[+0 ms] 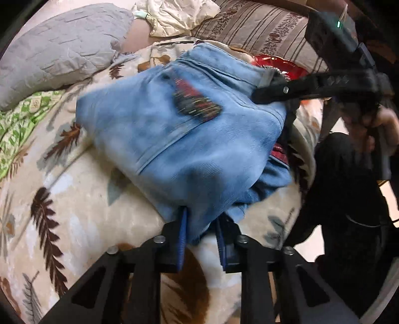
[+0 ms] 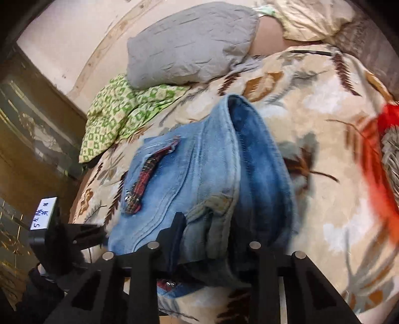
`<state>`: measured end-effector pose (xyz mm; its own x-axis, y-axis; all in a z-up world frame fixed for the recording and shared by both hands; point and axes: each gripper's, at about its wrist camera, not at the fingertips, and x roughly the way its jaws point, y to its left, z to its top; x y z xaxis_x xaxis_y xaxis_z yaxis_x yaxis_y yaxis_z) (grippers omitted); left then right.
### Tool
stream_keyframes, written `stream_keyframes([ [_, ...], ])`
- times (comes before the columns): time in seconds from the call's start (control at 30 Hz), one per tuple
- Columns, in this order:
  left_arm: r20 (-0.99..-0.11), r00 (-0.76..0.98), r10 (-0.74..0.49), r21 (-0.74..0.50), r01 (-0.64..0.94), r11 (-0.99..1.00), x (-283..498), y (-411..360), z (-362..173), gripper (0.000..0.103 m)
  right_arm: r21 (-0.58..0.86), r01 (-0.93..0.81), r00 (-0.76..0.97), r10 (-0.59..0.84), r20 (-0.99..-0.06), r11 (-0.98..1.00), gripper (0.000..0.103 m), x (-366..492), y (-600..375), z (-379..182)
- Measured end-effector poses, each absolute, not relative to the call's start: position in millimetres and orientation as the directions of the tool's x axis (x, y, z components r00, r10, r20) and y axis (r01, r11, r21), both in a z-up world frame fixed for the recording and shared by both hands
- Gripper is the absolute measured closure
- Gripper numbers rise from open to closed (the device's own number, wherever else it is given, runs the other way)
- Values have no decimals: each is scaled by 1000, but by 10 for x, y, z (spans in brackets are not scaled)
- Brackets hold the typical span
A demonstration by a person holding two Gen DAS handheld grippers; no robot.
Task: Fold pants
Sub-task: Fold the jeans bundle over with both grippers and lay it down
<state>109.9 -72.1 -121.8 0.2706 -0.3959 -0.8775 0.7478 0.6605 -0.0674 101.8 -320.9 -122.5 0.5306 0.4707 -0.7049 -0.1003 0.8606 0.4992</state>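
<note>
Light blue denim pants (image 1: pixel 179 129) with a red and black embroidered patch (image 1: pixel 197 99) lie bunched on a cream leaf-print blanket (image 1: pixel 82 199). My left gripper (image 1: pixel 202 224) is shut on the near edge of the denim. My right gripper (image 1: pixel 264 92) comes in from the right and grips the waistband end. In the right wrist view the pants (image 2: pixel 199 179) hang folded over, dark inner side showing, and my right gripper (image 2: pixel 212 231) is shut on the bunched denim. The left gripper (image 2: pixel 92 236) shows at the lower left, holding the other edge.
A grey pillow (image 1: pixel 54 54) and a green patterned cloth (image 1: pixel 22 119) lie at the far left. A red object (image 1: pixel 279 66) sits behind the pants. Striped bedding (image 1: pixel 254 27) and a cream cloth (image 1: pixel 179 15) lie at the back. A dark cabinet (image 2: pixel 32 139) stands beside the bed.
</note>
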Motion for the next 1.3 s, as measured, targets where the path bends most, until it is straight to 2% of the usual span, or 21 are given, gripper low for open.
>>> stream_keyframes([
  [0.13,-895,244,-374,-100,706,701,1123,-605,-1365,90,484,-53,509,440,-740,874,70,979,-3278,-1523],
  [0.27,-889,248,-385,-123,681,722,1170,-529,-1360,87,471,-44,523,422,-740,881,68,1020,-3233,-1504],
  [0.3,-887,252,-386,-124,676,727,1163,-510,-1340,77,468,-51,522,423,-741,882,63,1015,-3226,-1471],
  [0.33,-885,252,-390,-134,666,734,1155,-469,-1311,53,483,-53,522,436,-733,874,56,1002,-3236,-1427],
  [0.37,-877,259,-406,-152,650,745,1147,-407,-1266,38,513,-45,524,457,-719,857,35,964,-3271,-1373],
  [0.4,-863,278,-421,-164,636,754,1130,-365,-1208,16,540,-44,528,478,-702,841,13,919,-3303,-1328],
  [0.43,-845,301,-443,-178,623,762,1124,-315,-1147,12,540,-31,555,464,-691,841,9,830,-3341,-1246],
  [0.63,-741,333,-583,-378,510,773,1390,-77,-910,7,447,-4,615,355,-704,894,8,546,-3320,-1044],
  [0.8,-728,288,-622,-505,388,771,1653,-140,-1065,7,359,45,624,254,-739,932,8,430,-3212,-1118],
  [1.1,-699,202,-686,-650,220,727,2019,-382,-1419,7,452,70,611,320,-724,889,8,434,-3189,-1303],
  [1.2,-681,165,-713,-693,169,701,2131,-441,-1573,0,479,78,610,338,-717,875,8,437,-3214,-1354],
  [1.3,-668,167,-725,-707,162,688,2202,-500,-1637,0,525,96,603,370,-707,846,8,425,-3280,-1440],
])
